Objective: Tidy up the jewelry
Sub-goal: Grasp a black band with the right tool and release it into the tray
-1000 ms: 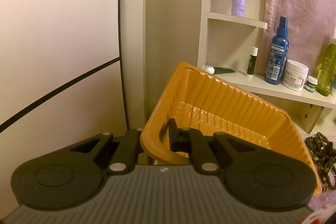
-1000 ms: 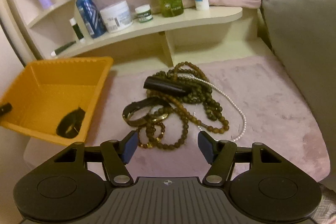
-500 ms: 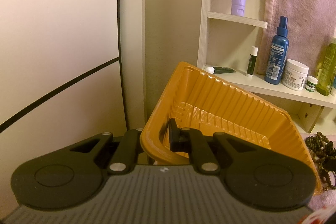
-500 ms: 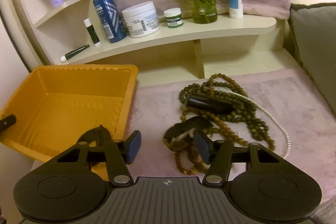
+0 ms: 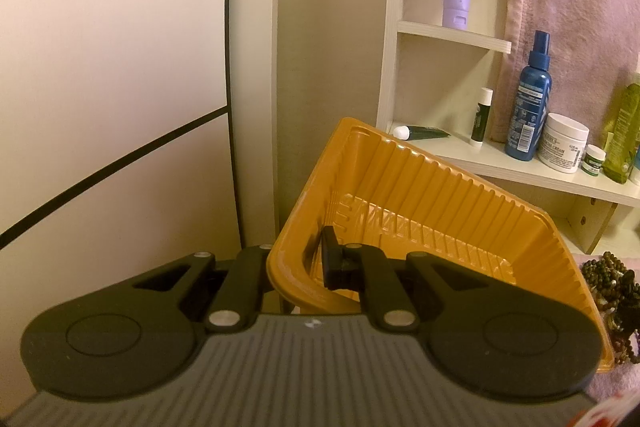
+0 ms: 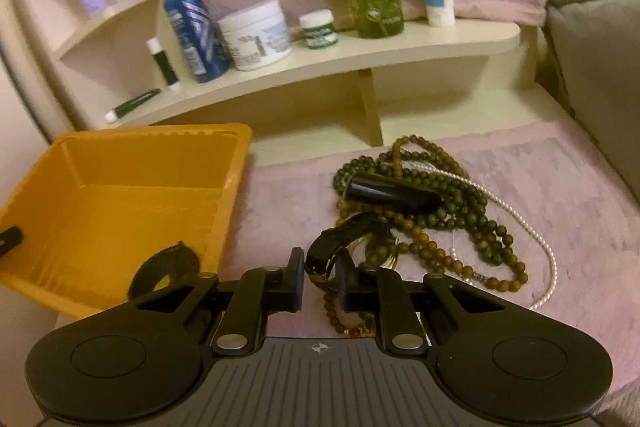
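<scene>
— Jewelry [image 6: 424,211] lay in a tangled heap on the mauve plush cloth, just right of the orange tray [image 6: 224,203]: strands of dark green and brown beads, a thin pearl string, a glossy black tube across the top.

— And the grippers?

— The left gripper [image 5: 298,261] had its jaws pinching the tray's near rim, one finger inside the wall, one outside. The right gripper [image 6: 318,277] had its jaws drawn in around a dark bangle [image 6: 344,241] at the heap's near edge; whether they actually pressed it, I couldn't quite tell from that angle.

— How would that bangle handle?

— Stiff and light, I judged, a smooth hoop that could slip sideways. Taking it across the band seemed sound. The bead strands looked limp and would likely drag along if snagged.

— The tray?

— Thin ribbed plastic, tilted, probably flexible. One dark band [image 6: 164,267] already lay inside it, near the front wall.
</scene>
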Action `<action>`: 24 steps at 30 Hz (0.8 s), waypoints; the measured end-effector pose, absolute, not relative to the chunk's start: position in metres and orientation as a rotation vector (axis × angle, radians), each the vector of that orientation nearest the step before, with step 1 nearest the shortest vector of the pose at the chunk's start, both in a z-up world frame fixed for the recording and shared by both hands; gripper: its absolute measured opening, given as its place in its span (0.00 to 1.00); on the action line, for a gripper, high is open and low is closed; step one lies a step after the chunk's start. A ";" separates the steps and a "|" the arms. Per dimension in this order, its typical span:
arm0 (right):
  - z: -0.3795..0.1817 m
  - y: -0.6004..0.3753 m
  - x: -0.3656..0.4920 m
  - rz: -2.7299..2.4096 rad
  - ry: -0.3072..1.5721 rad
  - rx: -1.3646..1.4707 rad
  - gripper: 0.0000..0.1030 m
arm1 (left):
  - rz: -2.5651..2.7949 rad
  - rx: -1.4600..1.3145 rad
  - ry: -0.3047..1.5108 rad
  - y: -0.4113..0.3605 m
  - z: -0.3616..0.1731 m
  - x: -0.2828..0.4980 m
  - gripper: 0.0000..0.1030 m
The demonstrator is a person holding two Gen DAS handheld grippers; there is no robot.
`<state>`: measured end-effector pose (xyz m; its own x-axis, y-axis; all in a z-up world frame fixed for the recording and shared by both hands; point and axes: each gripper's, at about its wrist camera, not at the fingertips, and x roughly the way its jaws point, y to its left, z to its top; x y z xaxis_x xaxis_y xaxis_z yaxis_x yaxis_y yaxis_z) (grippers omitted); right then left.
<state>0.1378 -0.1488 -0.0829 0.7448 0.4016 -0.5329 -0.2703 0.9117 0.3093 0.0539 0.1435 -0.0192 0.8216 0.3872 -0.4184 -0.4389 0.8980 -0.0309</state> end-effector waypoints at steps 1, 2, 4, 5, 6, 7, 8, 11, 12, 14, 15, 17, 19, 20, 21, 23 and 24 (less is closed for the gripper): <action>-0.081 -0.149 0.135 0.388 0.620 0.201 0.15 | 0.441 -0.128 0.418 0.144 -0.019 0.054 0.09; -0.079 -0.149 0.133 0.405 0.608 0.182 0.13 | 0.441 -0.128 0.420 0.144 -0.019 0.054 0.09; -0.074 -0.146 0.127 0.439 0.576 0.134 0.12 | 0.440 -0.126 0.419 0.143 -0.019 0.054 0.09; -0.072 -0.145 0.124 0.453 0.562 0.114 0.12 | 0.440 -0.125 0.419 0.143 -0.019 0.054 0.09; -0.070 -0.144 0.122 0.466 0.548 0.097 0.12 | 0.440 -0.124 0.418 0.143 -0.019 0.054 0.09; -0.067 -0.142 0.120 0.478 0.532 0.079 0.12 | 0.441 -0.124 0.418 0.143 -0.019 0.054 0.09; -0.065 -0.140 0.118 0.487 0.518 0.062 0.12 | 0.441 -0.123 0.418 0.143 -0.019 0.054 0.09; -0.063 -0.139 0.116 0.508 0.467 0.048 0.12 | 0.440 -0.123 0.418 0.143 -0.019 0.054 0.09; -0.062 -0.139 0.117 0.515 0.457 0.051 0.12 | 0.441 -0.123 0.418 0.143 -0.019 0.054 0.09; -0.060 -0.138 0.117 0.522 0.437 0.034 0.12 | 0.441 -0.123 0.417 0.143 -0.019 0.054 0.09; -0.059 -0.137 0.116 0.527 0.427 0.019 0.12 | 0.441 -0.123 0.418 0.143 -0.019 0.054 0.09; -0.056 -0.134 0.113 0.541 0.407 -0.010 0.12 | 0.442 -0.124 0.419 0.143 -0.019 0.055 0.09; -0.052 -0.128 0.111 0.567 0.394 -0.035 0.12 | 0.443 -0.124 0.419 0.143 -0.019 0.055 0.09; -0.052 -0.126 0.110 0.581 0.388 -0.041 0.12 | 0.443 -0.123 0.419 0.143 -0.019 0.055 0.09; -0.050 -0.122 0.109 0.600 0.382 -0.051 0.12 | 0.443 -0.122 0.417 0.143 -0.019 0.055 0.09; -0.047 -0.110 0.106 0.648 0.364 -0.077 0.12 | 0.443 -0.122 0.417 0.143 -0.020 0.055 0.09; -0.046 -0.103 0.105 0.676 0.353 -0.088 0.12 | 0.443 -0.123 0.418 0.143 -0.020 0.055 0.09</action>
